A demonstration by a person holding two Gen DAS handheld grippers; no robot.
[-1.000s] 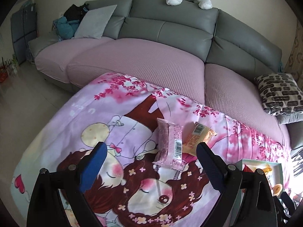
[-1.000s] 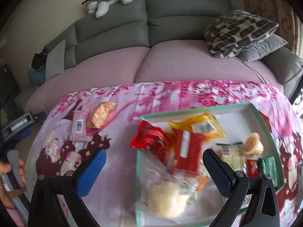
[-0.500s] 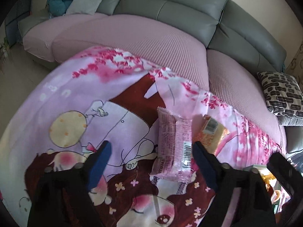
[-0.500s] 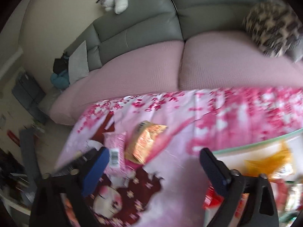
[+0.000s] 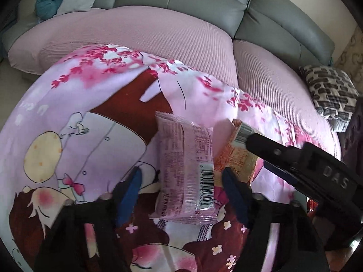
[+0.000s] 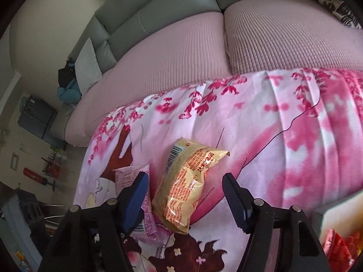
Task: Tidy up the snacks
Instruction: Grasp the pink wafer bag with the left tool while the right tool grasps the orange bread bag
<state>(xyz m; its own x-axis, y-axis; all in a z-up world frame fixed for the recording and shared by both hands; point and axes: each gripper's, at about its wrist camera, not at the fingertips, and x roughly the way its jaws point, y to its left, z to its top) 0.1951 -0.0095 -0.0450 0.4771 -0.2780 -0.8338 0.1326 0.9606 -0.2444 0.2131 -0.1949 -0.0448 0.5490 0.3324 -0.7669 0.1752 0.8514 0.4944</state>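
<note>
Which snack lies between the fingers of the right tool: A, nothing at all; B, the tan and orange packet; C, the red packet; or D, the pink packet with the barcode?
B: in the right wrist view the tan and orange packet lies on the pink cloth between the fingers of the right tool, whose jaws are closing without pressing it yet; the pink packet sits outside its left finger.

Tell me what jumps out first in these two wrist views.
The loud pink cartoon-print cloth fills the foreground, spread in front of the sofa. On it, side by side: a pink plastic snack packet with a barcode lies between the closing jaws of the left gripper, and a crinkly golden-orange snack packet between those of the right gripper, neither yet gripped.
</note>
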